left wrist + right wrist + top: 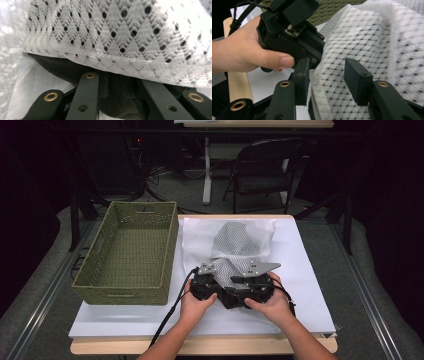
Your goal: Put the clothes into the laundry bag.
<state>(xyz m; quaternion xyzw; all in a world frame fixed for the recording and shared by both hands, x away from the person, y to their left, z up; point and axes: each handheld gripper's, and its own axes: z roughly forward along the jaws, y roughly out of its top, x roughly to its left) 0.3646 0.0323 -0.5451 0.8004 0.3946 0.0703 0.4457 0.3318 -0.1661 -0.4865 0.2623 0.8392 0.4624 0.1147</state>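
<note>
At the far left of the table (pixel 300 285), well to the left of the white lace garment (pixel 235 251), I see the green woven basket (pixel 127 255) standing on the white sheet that covers the tabletop. That garment is my landmark: it lies near the middle of the sheet, just right of the basket's right wall, spread toward the back edge and gathered toward me.

At the garment's near edge, on its left side, my left tool (pixel 204 282) sits gripped in my left hand (pixel 192 304), its cable trailing back toward me. Looking along that tool in the left gripper view, the lace hem (pixel 120 45) hangs across just above the two black jaws, with a dark underlayer beneath it. The jaws stand a moderate way apart and seem to reach in under the hem, though their tips are hidden by the cloth, so I cannot tell whether they pinch anything.

Just right of it, at the garment's near edge on the right side, my right tool (pixel 252 285) rests in my right hand (pixel 272 305), close beside the left one. In the right gripper view, the right tool (pixel 325 75) is spread wide, with a fold of the lace bulging up between the two pads; the fabric touches neither pad firmly. Left of that fold in the same view sits the left tool's black body, with the thumb of my left hand (pixel 244 53) pressed along it.
</note>
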